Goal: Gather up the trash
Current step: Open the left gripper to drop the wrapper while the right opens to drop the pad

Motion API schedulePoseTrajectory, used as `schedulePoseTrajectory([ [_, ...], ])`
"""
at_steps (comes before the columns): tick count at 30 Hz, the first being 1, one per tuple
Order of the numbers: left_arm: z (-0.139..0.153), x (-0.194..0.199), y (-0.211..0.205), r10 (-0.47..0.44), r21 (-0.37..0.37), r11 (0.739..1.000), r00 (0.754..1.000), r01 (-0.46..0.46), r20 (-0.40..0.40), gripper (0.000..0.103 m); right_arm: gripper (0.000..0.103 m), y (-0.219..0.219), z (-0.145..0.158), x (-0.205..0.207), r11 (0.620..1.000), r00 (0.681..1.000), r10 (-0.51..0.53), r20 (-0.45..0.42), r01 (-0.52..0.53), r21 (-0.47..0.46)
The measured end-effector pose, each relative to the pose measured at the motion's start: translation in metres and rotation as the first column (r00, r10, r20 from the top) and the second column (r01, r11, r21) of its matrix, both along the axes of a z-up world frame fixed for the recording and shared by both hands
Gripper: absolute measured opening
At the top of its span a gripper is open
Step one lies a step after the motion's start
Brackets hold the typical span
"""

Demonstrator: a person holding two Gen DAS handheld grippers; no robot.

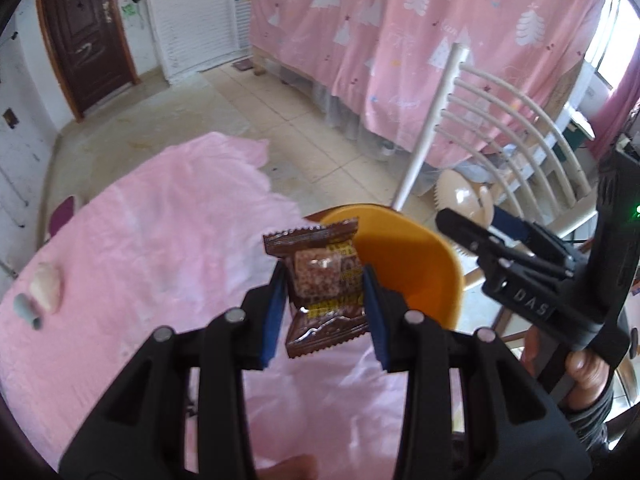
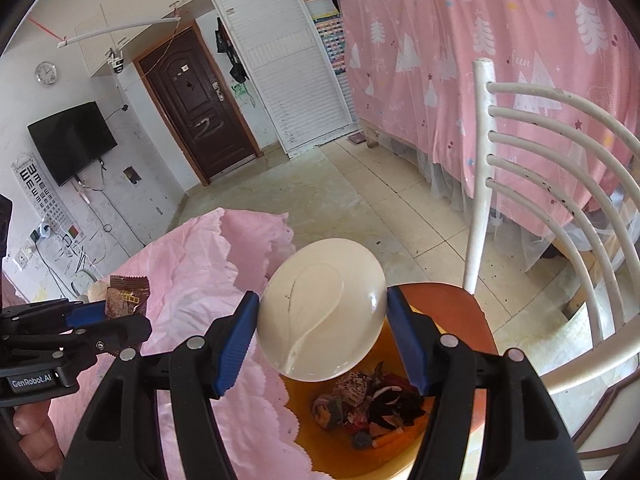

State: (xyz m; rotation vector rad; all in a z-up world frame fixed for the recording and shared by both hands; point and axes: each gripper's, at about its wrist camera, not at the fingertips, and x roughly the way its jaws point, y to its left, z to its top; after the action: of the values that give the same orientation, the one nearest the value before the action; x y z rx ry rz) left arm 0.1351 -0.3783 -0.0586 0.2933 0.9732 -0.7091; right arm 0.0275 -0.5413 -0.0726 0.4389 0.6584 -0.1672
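Snack wrapper (image 1: pixel 322 292) hangs pinched in the left tool (image 1: pixel 324 304), raised off the pink-clothed counter (image 1: pixel 160 248) beside the orange bin (image 1: pixel 416 272). The right tool (image 2: pixel 322 312) clamps the cream lid (image 2: pixel 320 308), tilted up so the bin's mouth, at the counter's edge, lies clear for the drop.

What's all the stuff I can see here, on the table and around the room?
Snack packet: one, brown, gripped in the left tool.
Lid: one, cream, held over the bin by the right tool.
Bin: one, orange, beside the table edge, scraps inside.
Tablecloth: one, pink, on the table.
Chair: one, white, behind the bin.
Curtain: one, pink with white trees, right side.
Door: one, dark brown, far wall.
Television: one, black, wall-mounted.
Clock: one, white, above the television.
Left tool: black, blue pads.
Right tool: black, blue pads.
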Motion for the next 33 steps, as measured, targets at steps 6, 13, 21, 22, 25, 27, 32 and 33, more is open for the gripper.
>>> schedulePoseTrajectory([
  [6,-0.008,0.001,-0.019,-0.037,-0.073,0.997,0.999,0.034,-0.037,0.050,0.055,-0.010,-0.001,-0.005,0.999,1.000,-0.027,0.003,0.027,0.017],
  [13,-0.009,0.006,-0.017,-0.011,-0.082,0.997,0.999,0.007,-0.053,0.067,0.055,-0.009,-0.004,-0.002,1.000,1.000,-0.016,-0.006,0.016,0.019],
  [21,0.010,0.009,0.013,0.032,-0.115,0.993,0.999,-0.037,-0.039,0.067,0.060,0.009,-0.001,0.010,1.000,0.999,0.012,-0.050,-0.013,-0.020],
  [22,0.013,0.009,0.018,0.039,-0.121,0.992,0.999,-0.043,-0.033,0.069,0.063,0.011,0.000,0.011,1.000,0.999,0.011,-0.052,-0.013,-0.028],
  [25,0.020,0.012,0.034,0.062,-0.137,0.988,0.998,-0.064,-0.021,0.070,0.064,0.018,0.006,0.013,0.999,0.999,0.011,-0.050,-0.013,-0.040],
  [27,0.023,0.014,0.042,0.077,-0.142,0.987,0.997,-0.078,-0.017,0.070,0.064,0.025,0.012,0.015,0.998,0.999,0.019,-0.044,-0.021,-0.054],
  [32,0.031,0.030,0.076,0.142,-0.164,0.976,0.989,-0.145,-0.029,0.070,0.064,0.053,0.029,0.032,0.994,0.997,0.065,-0.035,-0.068,-0.089],
  [33,0.032,0.033,0.082,0.156,-0.168,0.973,0.987,-0.159,-0.030,0.070,0.064,0.060,0.032,0.036,0.992,0.997,0.075,-0.034,-0.078,-0.095],
])
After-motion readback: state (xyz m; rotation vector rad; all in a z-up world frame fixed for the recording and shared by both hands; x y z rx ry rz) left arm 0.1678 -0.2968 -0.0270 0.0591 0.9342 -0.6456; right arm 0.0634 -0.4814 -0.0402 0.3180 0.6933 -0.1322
